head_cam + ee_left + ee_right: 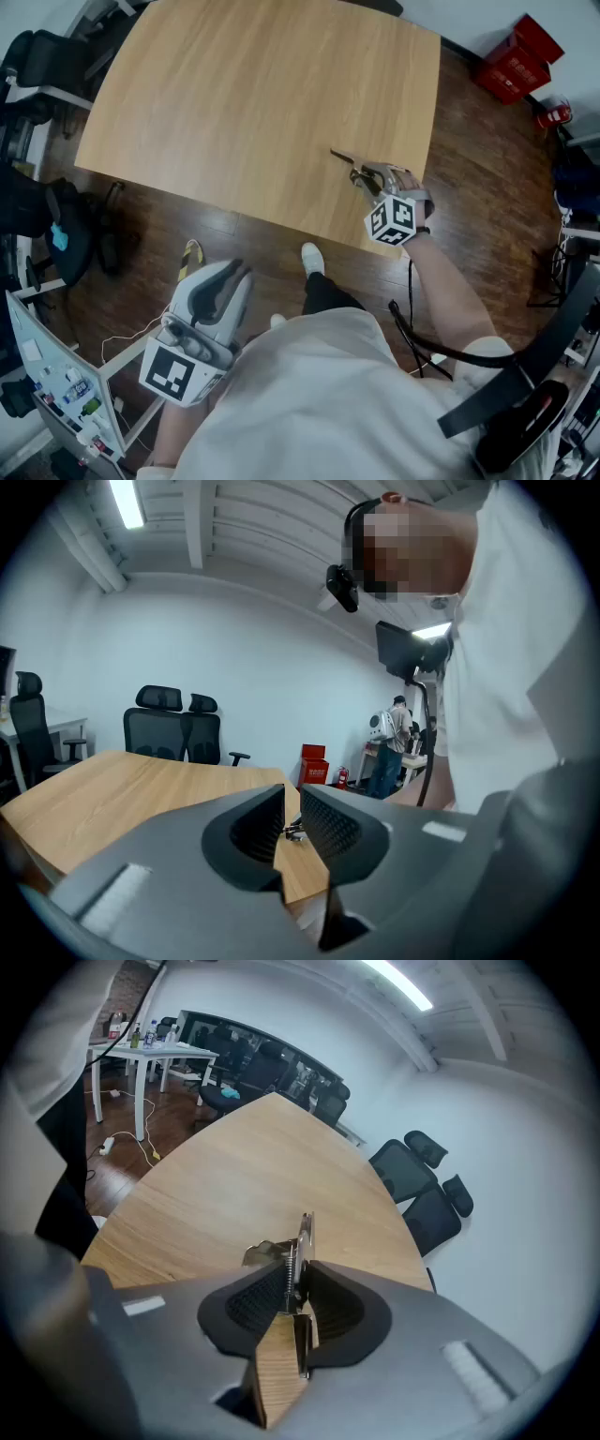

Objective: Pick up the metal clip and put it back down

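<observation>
The metal clip [349,167] is a thin silver spring clip near the right front edge of the wooden table [253,103]. My right gripper [367,180] is shut on it. In the right gripper view the clip [302,1241] stands on edge between the pads, its spring showing and its tip pointing away over the tabletop [234,1176]. Whether it touches the wood I cannot tell. My left gripper [225,281] hangs low in front of the table, off its edge, shut and holding nothing. Past its pads [330,825] the left gripper view shows the table [112,789].
Red crates [517,58] and a fire extinguisher [553,114] stand on the floor beyond the table's right corner. Black office chairs [422,1180] line the far side. A dark bag [66,230] and a white desk's corner sit at the left. The person's shoes show under the near edge.
</observation>
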A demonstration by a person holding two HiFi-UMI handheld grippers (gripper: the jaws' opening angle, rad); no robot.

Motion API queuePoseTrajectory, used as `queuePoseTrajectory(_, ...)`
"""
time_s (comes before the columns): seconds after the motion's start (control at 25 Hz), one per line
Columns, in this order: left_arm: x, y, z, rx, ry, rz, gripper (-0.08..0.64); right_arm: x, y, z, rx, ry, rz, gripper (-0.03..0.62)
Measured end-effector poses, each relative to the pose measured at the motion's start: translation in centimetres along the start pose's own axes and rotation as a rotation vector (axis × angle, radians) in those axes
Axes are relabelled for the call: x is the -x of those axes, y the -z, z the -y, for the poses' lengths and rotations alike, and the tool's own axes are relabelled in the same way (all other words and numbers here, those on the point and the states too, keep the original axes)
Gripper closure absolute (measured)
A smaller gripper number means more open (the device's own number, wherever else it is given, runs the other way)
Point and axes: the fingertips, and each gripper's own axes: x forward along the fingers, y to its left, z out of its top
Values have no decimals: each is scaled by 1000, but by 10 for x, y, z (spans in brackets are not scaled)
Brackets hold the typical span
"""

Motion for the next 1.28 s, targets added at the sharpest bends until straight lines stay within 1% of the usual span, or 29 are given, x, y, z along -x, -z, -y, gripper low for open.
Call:
queuePoseTrajectory(0.2, 21, -1, 6, -21, 6, 15, 518, 33, -30, 7, 22, 23, 33, 511)
queuePoseTrajectory(0.28, 33, -3, 8, -27, 4, 41, 518, 50, -46, 7, 32, 30, 44, 511)
queuePoseTrajectory(0.36, 50, -3, 6, -35, 2, 69, 518, 67, -65, 7, 41, 44, 55, 511)
queuePoseTrajectory(0.52, 93, 5, 3, -54, -6, 95, 518, 101, -112, -6, 57, 74, 91, 511)
queuePoseTrajectory(0.64, 130, 16, 3, -54, -16, 118, 518, 129, -150, -21, 63, 93, 127, 511)
queuePoseTrajectory(0.76, 164, 30, 13, -49, -9, 129, 518, 163, -177, -43, 60, 104, 152, 511)
queuePoseTrajectory(1.08, 241, 73, 33, -18, 7, 132, 518, 253, -235, -113, 74, 132, 185, 511)
queuePoseTrajectory(1.28, 268, 83, 42, -18, 9, 156, 518, 292, -264, -146, 93, 135, 208, 511)
